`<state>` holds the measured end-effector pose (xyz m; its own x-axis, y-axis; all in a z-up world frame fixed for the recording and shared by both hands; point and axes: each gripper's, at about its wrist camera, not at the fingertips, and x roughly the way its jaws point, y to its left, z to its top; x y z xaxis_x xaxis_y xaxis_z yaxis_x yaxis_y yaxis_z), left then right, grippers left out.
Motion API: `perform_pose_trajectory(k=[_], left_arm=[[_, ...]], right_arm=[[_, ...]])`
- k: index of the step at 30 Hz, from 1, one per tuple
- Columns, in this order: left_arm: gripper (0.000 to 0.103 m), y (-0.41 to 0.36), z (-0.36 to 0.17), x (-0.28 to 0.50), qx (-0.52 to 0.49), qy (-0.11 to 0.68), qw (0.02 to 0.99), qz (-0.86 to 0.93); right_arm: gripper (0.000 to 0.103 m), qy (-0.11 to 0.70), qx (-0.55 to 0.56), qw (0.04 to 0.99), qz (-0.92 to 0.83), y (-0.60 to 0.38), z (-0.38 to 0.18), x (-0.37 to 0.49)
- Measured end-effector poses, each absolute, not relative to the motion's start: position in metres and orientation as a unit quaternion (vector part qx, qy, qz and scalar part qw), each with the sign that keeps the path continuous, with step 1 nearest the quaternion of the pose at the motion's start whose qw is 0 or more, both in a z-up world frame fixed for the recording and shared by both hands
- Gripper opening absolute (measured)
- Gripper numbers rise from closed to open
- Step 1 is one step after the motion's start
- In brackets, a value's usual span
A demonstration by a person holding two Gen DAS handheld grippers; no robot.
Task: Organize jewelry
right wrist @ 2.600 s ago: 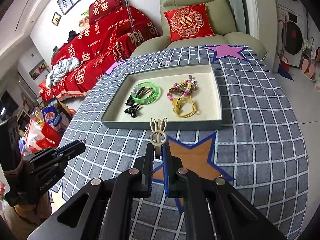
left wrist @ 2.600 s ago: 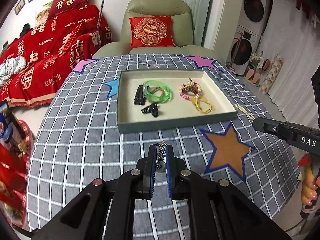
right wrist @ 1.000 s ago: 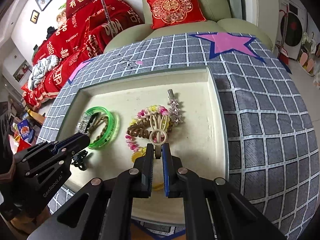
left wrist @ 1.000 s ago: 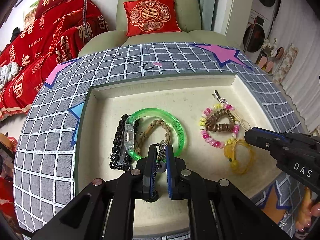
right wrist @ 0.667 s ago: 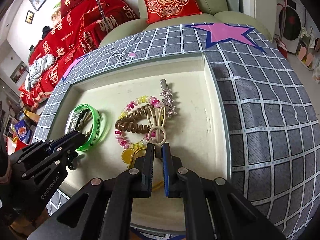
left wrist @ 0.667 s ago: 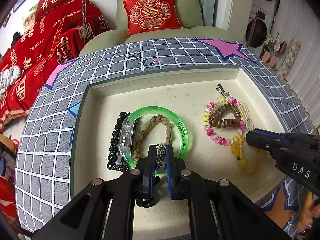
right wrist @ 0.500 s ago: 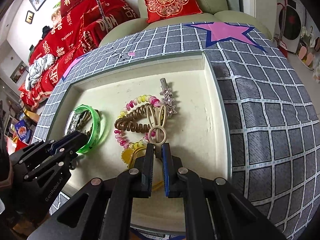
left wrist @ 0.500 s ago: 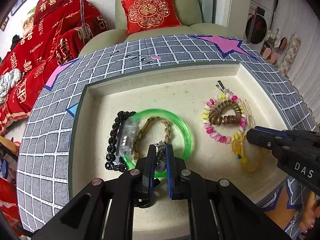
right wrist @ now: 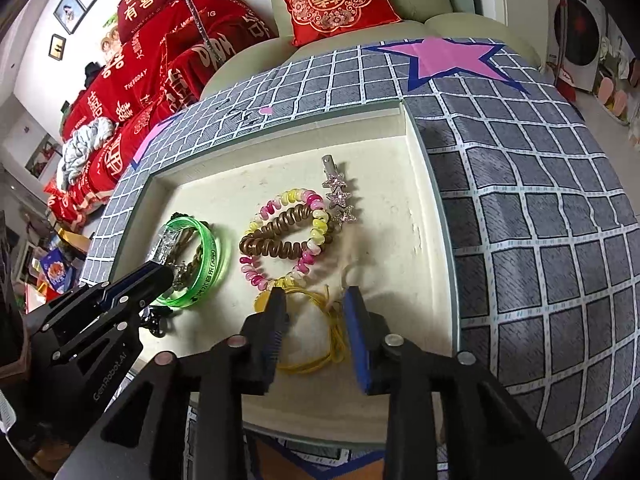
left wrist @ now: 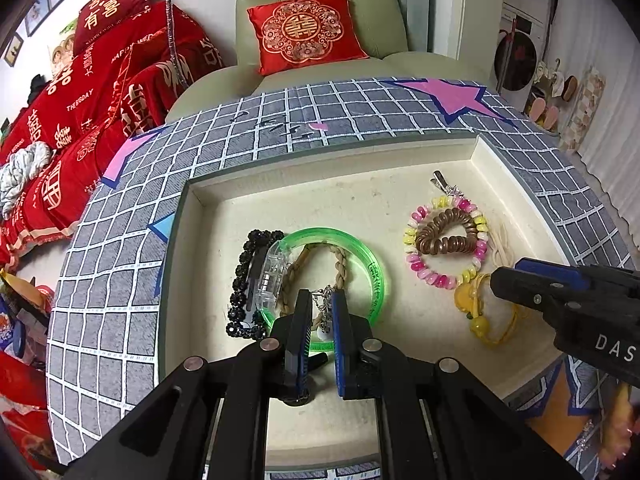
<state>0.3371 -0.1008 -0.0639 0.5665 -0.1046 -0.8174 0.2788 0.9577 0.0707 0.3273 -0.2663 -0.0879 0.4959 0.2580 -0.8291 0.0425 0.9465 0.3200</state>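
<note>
**A:** Where do the grippers sit?

**B:** Both are over the shallow cream-lined tray [left wrist: 520,184] on the grey grid-patterned tablecloth [left wrist: 120,280]. The left gripper [left wrist: 322,312] has its fingers pinched close on a small silver chain charm [left wrist: 326,308], above the translucent green bangle [left wrist: 360,248].

**A:** And the right?

**B:** The right gripper [right wrist: 316,304] is spread wide and grips nothing. A pale cream clip [right wrist: 348,272], blurred, lies between its fingers on the tray floor, beside the yellow cord bracelet [right wrist: 320,344].

**A:** What else lies in the tray?

**B:** A brown spiral hair tie [right wrist: 280,236] rests inside a pink-and-yellow beaded bracelet [right wrist: 296,200], touching a silver star hair clip [right wrist: 340,196]. A braided tan cord [left wrist: 340,260] sits within the bangle, with a black beaded bracelet [left wrist: 240,280] just beside it.
</note>
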Motion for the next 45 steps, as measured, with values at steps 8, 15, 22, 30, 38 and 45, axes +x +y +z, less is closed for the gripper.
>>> perform_pose_trajectory(k=[8,15,22,30,38,45], left_arm=[[0.018,-0.096,-0.060,0.332,0.096,0.451,0.881,-0.102],[0.049,-0.092,-0.056,0.330,0.097,0.450,0.882,-0.098],[0.103,-0.088,-0.044,0.327,0.098,0.425,0.896,-0.084],[0.103,-0.086,-0.044,0.322,0.114,0.425,0.895,-0.078],[0.103,-0.081,-0.043,0.314,0.115,0.433,0.891,-0.075],[0.103,-0.072,-0.037,0.295,0.101,0.434,0.891,-0.082]], right_arm=[[0.034,0.494,0.152,0.853,0.073,-0.263,-0.076,0.318],[0.034,0.496,0.147,0.853,0.068,-0.261,-0.071,0.313],[0.034,0.495,0.131,0.857,0.057,-0.259,-0.063,0.315],[0.061,0.495,0.111,0.860,0.046,-0.253,-0.062,0.314],[0.067,0.492,0.109,0.863,0.046,-0.250,-0.055,0.309],[0.081,0.486,0.094,0.867,0.047,-0.244,-0.048,0.294]])
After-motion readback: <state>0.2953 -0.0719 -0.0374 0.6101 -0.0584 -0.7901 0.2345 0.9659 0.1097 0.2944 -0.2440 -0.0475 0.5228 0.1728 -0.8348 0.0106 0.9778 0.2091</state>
